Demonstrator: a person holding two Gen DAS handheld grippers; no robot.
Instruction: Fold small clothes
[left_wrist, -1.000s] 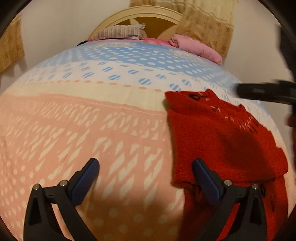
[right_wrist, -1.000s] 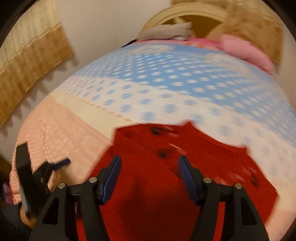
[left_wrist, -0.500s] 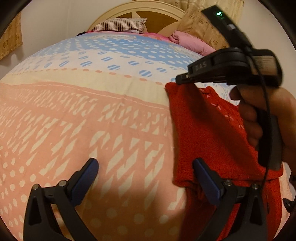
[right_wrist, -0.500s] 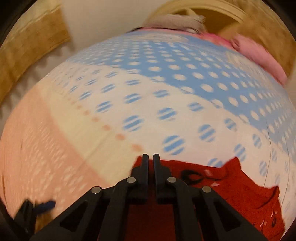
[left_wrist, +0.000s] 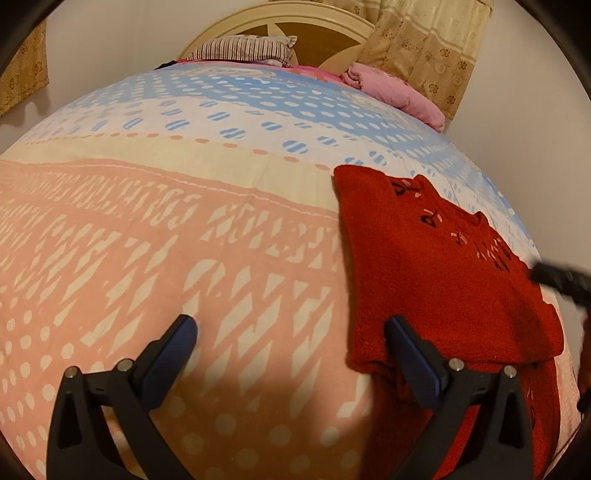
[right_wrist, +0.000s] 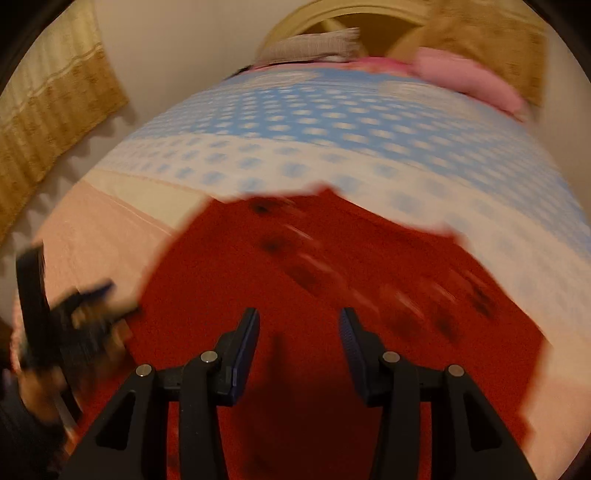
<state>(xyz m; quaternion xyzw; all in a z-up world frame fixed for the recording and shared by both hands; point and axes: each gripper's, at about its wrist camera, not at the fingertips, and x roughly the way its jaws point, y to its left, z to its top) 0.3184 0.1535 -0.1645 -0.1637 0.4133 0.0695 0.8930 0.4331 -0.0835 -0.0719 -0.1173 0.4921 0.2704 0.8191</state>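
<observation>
Red garment (left_wrist: 436, 280) lying folded, right of bedspread (left_wrist: 184, 240) | left gripper (left_wrist: 291, 354) spread, empty | right gripper (right_wrist: 298, 347) spread, hovering above | risk: careless pinch dragging top layer, undoing fold

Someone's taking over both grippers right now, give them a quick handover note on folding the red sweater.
Left gripper: open, holding nothing, low over the bedspread, one finger at the near left edge of the red sweater.
Right gripper: open, holding nothing, above the middle of the sweater; this view is blurred.
Sweater: lies on the right side of the bed, with an upper layer folded over a lower part that sticks out at the near end.
Done: at least one fold appears made.
Left: fold the near part up, smooth and finish.
</observation>
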